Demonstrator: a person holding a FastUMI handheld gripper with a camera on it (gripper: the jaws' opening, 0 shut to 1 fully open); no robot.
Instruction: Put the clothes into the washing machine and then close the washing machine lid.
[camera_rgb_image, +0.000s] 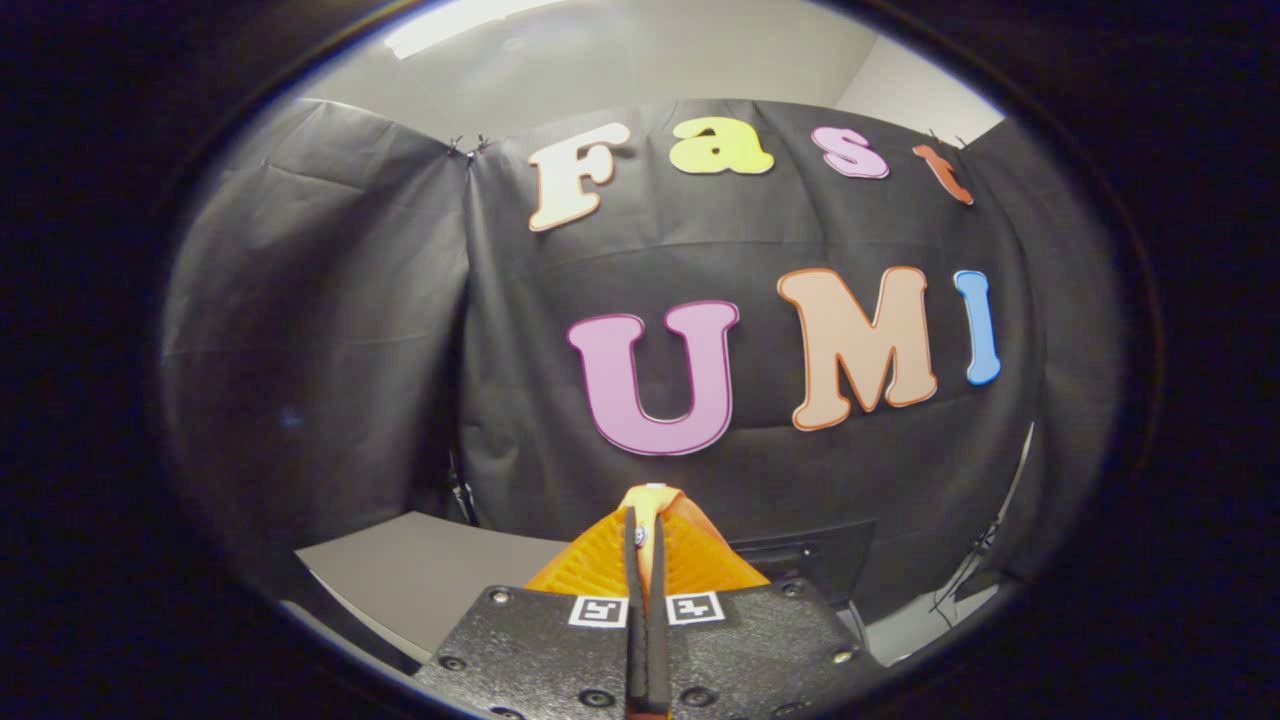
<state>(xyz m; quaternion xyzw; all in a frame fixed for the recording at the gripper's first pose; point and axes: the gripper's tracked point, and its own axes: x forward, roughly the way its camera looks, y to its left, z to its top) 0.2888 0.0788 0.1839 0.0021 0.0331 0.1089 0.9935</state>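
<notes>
- My gripper (648, 520) sits low and centre in the gripper view, orange fingers (590, 570) pressed together, tips meeting w/ no gap I can see, nothing between them.
- Black pads run down the middle as two thin strips side by side, touching along their length.
- Finger faces are ribbed orange, widening back toward the black mount plates (520, 650).
- Two small square markers (598, 611) sit on the plates, one each side of the pads, just behind the orange part.
- Plates have a rough black texture w/ screws along their edges.
- Just ahead of the tips and slightly right: a dark boxy shape (810, 560) w/ a flat top edge. Can't tell if it's the washing machine, too dark and mostly hidden behind the fingers.
- Left of the fingers and beyond them: a flat grey surface (420, 570), looks like a tabletop, corner pointing toward me.
- Clothes: I can't pick them out anywhere around the fingers.
- Beyond all that: the black cloth wall (330, 330), hanging in creased panels, clipped at the top seam.
- Right of the fingers near the wall's foot: thin dark cables or legs (965, 570), too small to tell which.
- Above the cloth: a pale wall and ceiling (640, 60) w/ a bright light strip (450, 25).
</notes>
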